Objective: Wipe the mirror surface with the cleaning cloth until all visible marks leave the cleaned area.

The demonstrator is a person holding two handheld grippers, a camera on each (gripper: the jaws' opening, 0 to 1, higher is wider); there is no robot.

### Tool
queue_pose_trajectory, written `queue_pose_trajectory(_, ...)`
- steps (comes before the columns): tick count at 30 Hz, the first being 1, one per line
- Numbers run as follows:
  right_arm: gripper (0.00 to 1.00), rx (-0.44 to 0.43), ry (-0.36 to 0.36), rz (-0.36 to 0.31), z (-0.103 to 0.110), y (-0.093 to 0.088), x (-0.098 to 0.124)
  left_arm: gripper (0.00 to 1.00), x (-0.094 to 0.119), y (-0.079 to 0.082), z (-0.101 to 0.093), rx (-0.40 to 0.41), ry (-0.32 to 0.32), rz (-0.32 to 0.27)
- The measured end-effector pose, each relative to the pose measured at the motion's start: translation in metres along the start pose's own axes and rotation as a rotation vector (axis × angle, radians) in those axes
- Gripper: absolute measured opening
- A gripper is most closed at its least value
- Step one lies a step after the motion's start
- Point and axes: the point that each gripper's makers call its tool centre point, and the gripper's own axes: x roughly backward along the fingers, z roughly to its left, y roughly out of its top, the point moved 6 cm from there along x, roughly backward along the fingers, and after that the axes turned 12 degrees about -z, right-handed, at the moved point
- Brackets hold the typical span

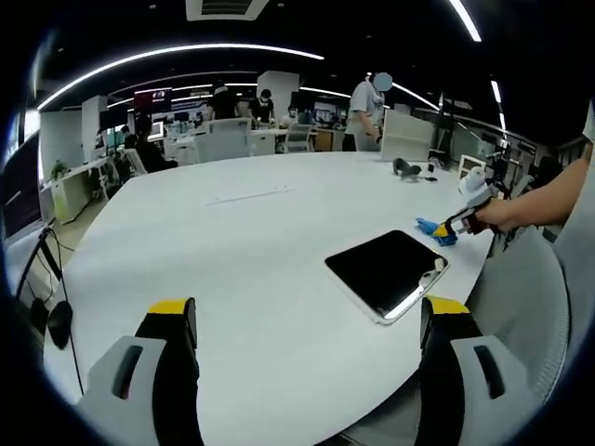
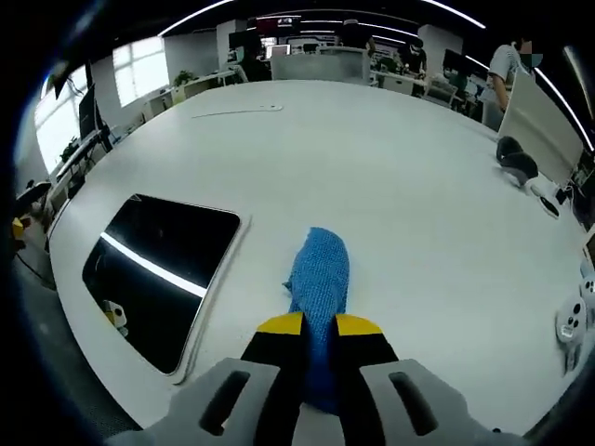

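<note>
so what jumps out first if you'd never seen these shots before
The blue cloth pinched in the right claw stands out, lying on the white table just right of the dark mirror in the right gripper view. In the left gripper view the mirror lies near the table's edge, ahead of the open left claw.

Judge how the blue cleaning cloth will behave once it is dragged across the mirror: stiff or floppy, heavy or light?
Probably floppy: the blue knitted cleaning cloth trails limp on the white table beyond the right gripper, whose jaws pinch it. Likely light, since it bunches in folds. It should glide over the dark rectangular mirror but may crumple.
</note>
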Motion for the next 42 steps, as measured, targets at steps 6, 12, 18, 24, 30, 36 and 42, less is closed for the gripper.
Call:
queue_pose_trajectory(6,0.06,-0.167,-0.014,0.041,0.002,0.005,-0.003,0.99,0.000,0.002,0.002,0.006,0.004,-0.009)
queue_pose_trajectory(12,0.04,-0.201,0.017,0.033,0.004,0.016,0.001,0.99,0.001,0.001,0.002,-0.004,-0.002,-0.007)
queue_pose_trajectory(18,0.04,-0.227,0.024,0.002,0.013,0.043,0.004,0.99,0.003,0.000,0.002,-0.010,-0.005,0.001)
queue_pose_trajectory(24,0.04,-0.205,0.057,-0.011,0.031,0.063,-0.005,0.99,0.001,0.002,0.001,-0.014,-0.018,0.000)
queue_pose_trajectory(30,0.04,-0.189,0.088,0.006,0.053,0.068,-0.020,0.99,0.003,0.002,-0.002,-0.016,-0.026,-0.002)
queue_pose_trajectory(36,0.03,-0.172,0.076,0.009,0.069,0.061,-0.038,0.99,0.007,-0.003,-0.001,-0.017,-0.020,0.004)
queue_pose_trajectory(42,0.03,-0.146,0.074,0.040,0.081,0.056,-0.046,0.99,0.010,-0.003,0.002,-0.010,-0.011,0.001)
